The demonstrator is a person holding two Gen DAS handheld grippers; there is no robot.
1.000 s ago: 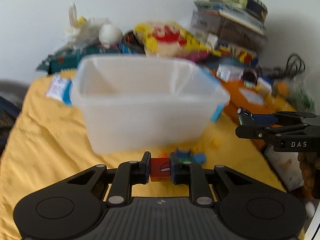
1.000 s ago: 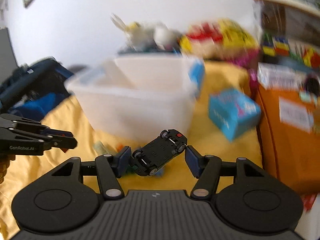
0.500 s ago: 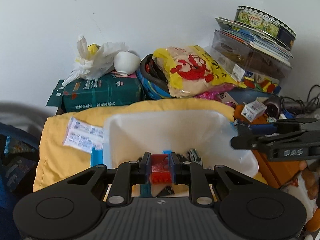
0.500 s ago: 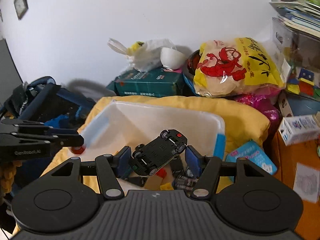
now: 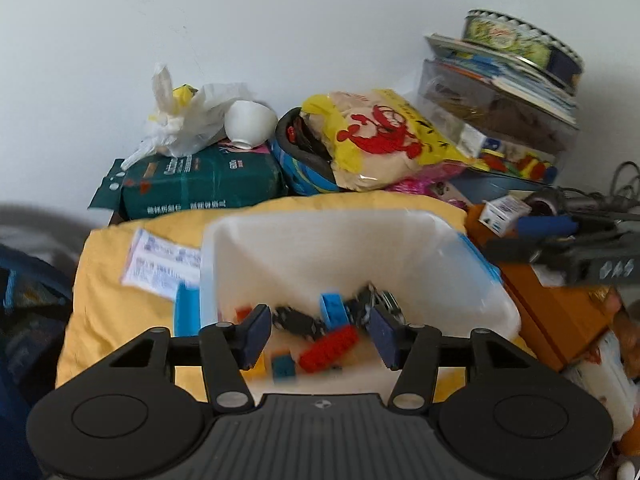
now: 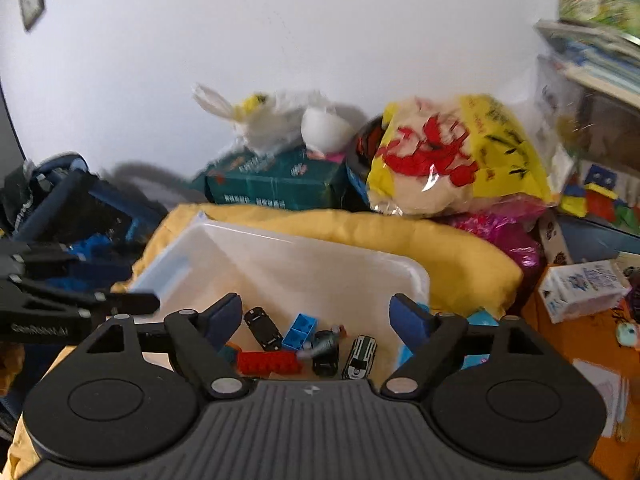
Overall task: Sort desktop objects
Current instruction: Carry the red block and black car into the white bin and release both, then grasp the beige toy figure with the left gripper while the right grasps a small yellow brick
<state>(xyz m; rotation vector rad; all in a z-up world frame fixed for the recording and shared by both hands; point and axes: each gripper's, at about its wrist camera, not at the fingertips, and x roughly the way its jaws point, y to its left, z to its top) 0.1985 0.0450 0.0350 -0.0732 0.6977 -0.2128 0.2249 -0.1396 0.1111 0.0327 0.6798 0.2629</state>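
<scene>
A translucent white bin (image 5: 328, 218) (image 6: 416, 276) sits on a yellow cloth (image 5: 120, 300). My left gripper (image 5: 320, 336) hangs over the bin's near end, its jaws opening with nothing between them. Below it in the bin lies a red brick (image 5: 330, 348) (image 6: 268, 362), among a blue brick (image 6: 300, 330) and several toy cars. My right gripper (image 6: 318, 320) is over the same bin, jaws opening and empty. A black toy car (image 6: 263, 329) lies beneath it. Each gripper shows at the edge of the other's view: the right gripper (image 5: 560, 248) and the left gripper (image 6: 80, 304).
Behind the bin stand a green package (image 5: 200, 184), a yellow and red bag (image 5: 380, 136) and a stack of boxes with a tin (image 5: 500, 92). An orange box (image 5: 552, 312) and a small white carton (image 6: 580, 284) lie to the right. A dark blue bag (image 6: 80, 208) is left.
Both grippers rose from in front of the bin to above it. The left jaws opened and let the red brick drop in. The right jaws opened and released the black toy car.
</scene>
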